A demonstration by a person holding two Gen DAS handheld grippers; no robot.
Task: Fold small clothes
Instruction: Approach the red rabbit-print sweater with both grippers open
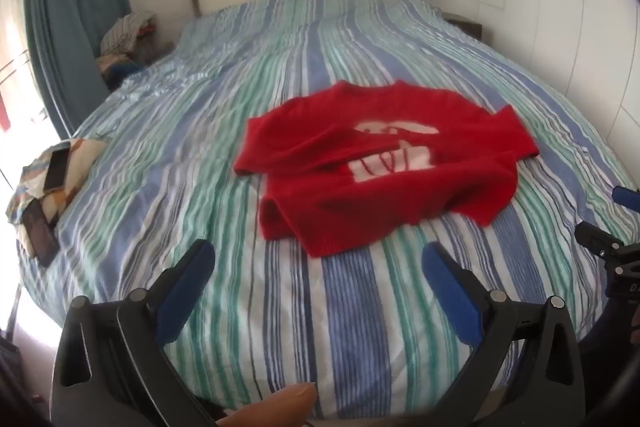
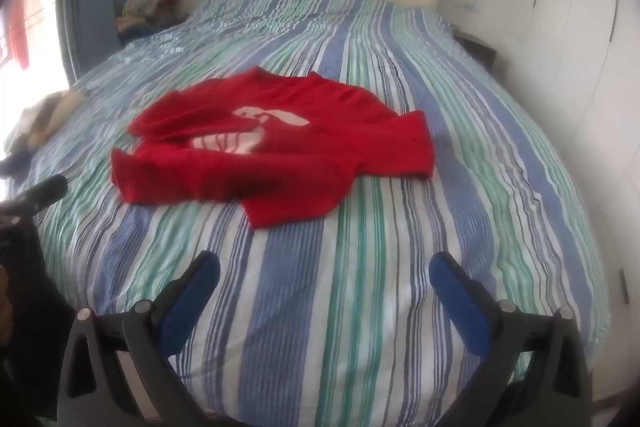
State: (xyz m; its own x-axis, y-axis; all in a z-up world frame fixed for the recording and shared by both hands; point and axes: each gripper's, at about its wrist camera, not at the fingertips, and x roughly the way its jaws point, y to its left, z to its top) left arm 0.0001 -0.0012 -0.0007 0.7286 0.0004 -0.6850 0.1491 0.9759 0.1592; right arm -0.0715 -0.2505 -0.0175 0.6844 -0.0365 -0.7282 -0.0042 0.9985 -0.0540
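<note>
Lying rumpled, red sweater [image 1: 384, 163], striped bed [image 1: 280, 307]

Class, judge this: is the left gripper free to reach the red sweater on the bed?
Probably yes. The left gripper is open, and only bare striped bedspread lies between it and the red sweater.

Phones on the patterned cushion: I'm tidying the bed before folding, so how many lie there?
2. One light phone lies on top of the patterned cushion; one dark phone lies at its near edge. Others may be hidden.
</note>
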